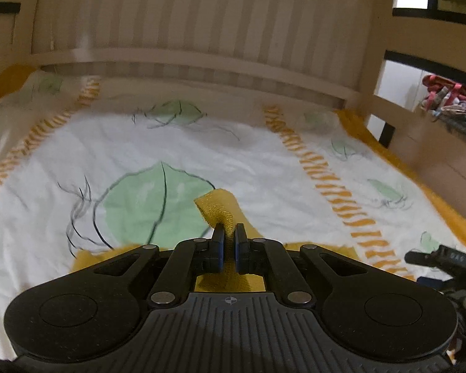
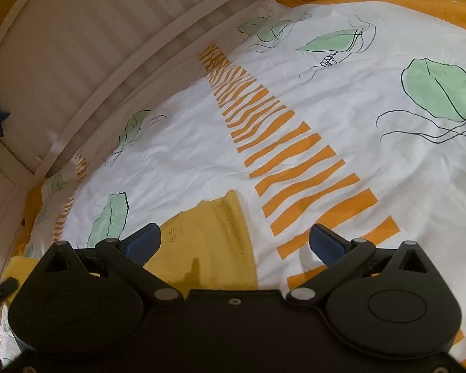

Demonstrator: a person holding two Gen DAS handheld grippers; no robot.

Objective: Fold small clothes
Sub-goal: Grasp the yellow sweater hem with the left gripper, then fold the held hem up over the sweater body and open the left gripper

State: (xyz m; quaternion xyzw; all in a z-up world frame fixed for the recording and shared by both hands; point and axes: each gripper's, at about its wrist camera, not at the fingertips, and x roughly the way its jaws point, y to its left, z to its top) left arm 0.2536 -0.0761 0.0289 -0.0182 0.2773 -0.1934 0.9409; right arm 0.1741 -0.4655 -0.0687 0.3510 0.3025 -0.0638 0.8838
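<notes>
Knitwear (image 1: pixel 222 208), yellow and limp, lay on the bedsheet (image 1: pixel 264 168); my left gripper (image 1: pixel 230 233) pinched one corner, the right gripper (image 2: pixel 234 242) gaped empty above it. Light, floppy; best taken at edges.

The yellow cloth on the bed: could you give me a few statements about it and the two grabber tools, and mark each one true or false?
1. The left gripper is shut on the yellow cloth. True.
2. The right gripper also pinches the cloth. False: its jaws stand wide open, with the cloth lying flat below them.
3. The bedsheet is white with green leaves and orange stripes. True.
4. The cloth is blue. False: it is yellow; only the gripper pads are blue.
5. A slatted wooden headboard stands beyond the sheet. True.
</notes>
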